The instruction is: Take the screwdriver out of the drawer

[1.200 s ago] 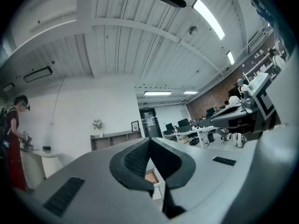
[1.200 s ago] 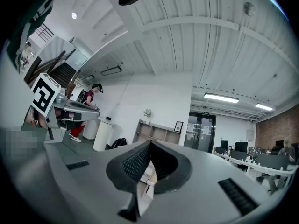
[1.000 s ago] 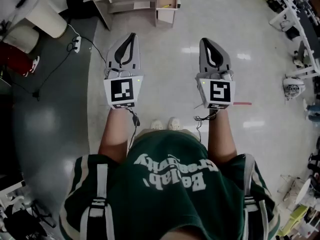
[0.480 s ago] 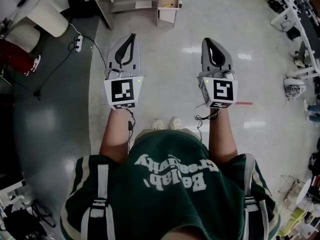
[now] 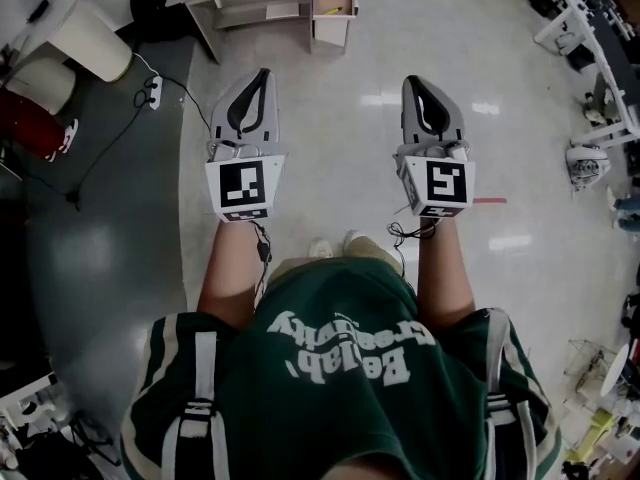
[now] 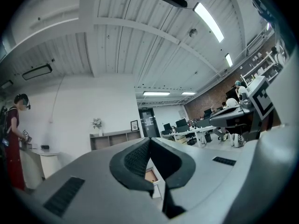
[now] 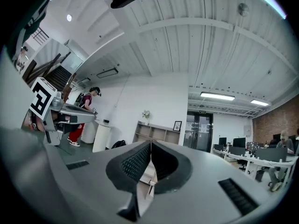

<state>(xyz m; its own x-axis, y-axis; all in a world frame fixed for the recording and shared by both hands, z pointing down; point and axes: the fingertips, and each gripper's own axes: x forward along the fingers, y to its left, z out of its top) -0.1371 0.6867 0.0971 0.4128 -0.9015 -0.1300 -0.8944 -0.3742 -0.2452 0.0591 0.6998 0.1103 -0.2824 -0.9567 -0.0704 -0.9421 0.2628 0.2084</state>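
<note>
Left gripper [image 5: 264, 74], right gripper [image 5: 411, 82]: both clenched, holding nothing, pointing toward 12 o'clock.
Screwdriver [image 5: 334, 11]: lying in open drawer [image 5: 331, 34], 12 o'clock, well apart.
Advice: closing distance first, opening one gripper before reaching handle.

Green jersey [image 5: 340, 338], white lettering, white shoulder stripes. Grey left gripper [image 5: 263, 72], right gripper [image 5: 409, 81]; black-white marker cubes [image 5: 240, 186]; black cables [image 5: 263, 250].

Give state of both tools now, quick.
Left tool: closed, empty.
Right tool: closed, empty.
</note>
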